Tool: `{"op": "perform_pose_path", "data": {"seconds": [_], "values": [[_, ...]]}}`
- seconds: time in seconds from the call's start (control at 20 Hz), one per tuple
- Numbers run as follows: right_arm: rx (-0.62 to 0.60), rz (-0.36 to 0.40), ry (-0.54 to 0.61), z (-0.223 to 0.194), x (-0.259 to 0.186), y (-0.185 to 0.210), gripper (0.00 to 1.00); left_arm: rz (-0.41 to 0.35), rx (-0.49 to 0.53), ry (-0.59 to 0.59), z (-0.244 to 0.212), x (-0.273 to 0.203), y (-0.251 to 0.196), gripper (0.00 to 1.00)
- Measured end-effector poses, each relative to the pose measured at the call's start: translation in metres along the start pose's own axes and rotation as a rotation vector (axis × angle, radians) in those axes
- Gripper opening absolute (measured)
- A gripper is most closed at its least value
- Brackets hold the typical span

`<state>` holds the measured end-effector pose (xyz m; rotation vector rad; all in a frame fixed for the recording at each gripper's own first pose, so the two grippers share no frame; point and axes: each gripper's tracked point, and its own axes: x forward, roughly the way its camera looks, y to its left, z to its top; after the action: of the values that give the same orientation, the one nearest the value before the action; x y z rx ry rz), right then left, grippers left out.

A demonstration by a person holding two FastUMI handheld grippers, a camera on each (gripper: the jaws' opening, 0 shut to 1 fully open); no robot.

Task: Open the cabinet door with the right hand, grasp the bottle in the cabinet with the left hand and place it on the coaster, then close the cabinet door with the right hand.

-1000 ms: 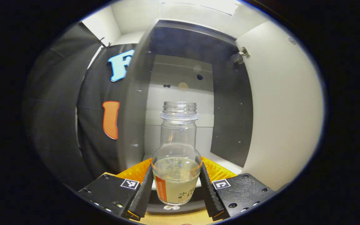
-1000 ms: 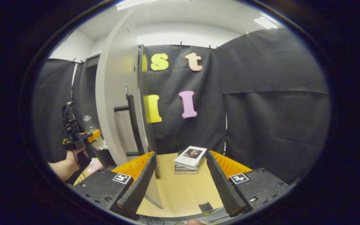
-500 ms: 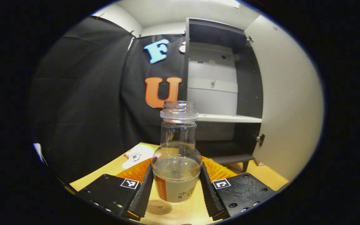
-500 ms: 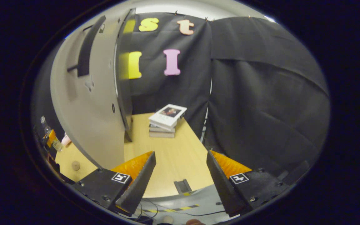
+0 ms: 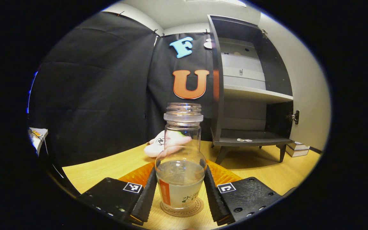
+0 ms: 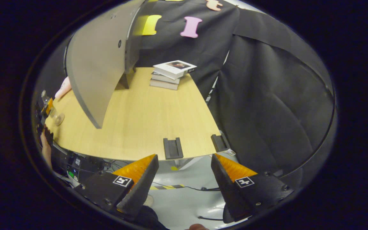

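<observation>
Bottle at the coaster, release pending; door not yet closed.

Left gripper [image 5: 180, 191] has both fingers pressed on the lower body of the bottle [image 5: 181, 159], uncapped, part-filled, upright, its base over the round coaster [image 5: 181, 207] on the near table [image 5: 107, 166]; contact with the coaster cannot be confirmed. Cabinet [image 5: 251, 95] stands far right, its door [image 6: 97, 64] swung open. Right gripper [image 6: 184, 182] is spread wide and empty, off the near table edge. Judged next: part the left fingers, withdraw clear without tipping the bottle, then bring the right gripper to the door.
</observation>
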<state>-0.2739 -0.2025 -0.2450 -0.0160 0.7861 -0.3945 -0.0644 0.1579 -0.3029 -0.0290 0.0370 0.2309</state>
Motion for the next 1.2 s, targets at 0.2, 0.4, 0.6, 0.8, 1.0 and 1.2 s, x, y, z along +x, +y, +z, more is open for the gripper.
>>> {"op": "perform_pose_path", "data": {"seconds": [0.2,0.4,0.6,0.8,1.0,1.2], "values": [[0.036,0.011,0.023,-0.004,0.002,0.016,1.00,-0.012,0.014,0.048,-0.026,0.004,-0.010,0.70],[-0.037,0.010,0.015,-0.008,-0.004,0.021,1.00,-0.013,0.022,0.040,-0.025,0.004,-0.009,0.70],[-0.036,0.019,0.051,-0.022,-0.004,0.028,1.00,-0.006,-0.032,0.032,-0.028,0.006,-0.007,0.78],[-0.046,0.028,0.045,-0.019,-0.004,0.031,1.00,-0.007,-0.046,0.005,-0.023,0.006,-0.010,0.94],[-0.069,0.024,0.001,-0.011,-0.012,0.032,1.00,-0.031,-0.053,-0.035,-0.002,0.000,-0.016,0.95],[-0.095,0.021,-0.064,0.014,-0.024,0.027,1.00,-0.030,-0.024,-0.063,0.039,-0.021,-0.007,0.95]]}}
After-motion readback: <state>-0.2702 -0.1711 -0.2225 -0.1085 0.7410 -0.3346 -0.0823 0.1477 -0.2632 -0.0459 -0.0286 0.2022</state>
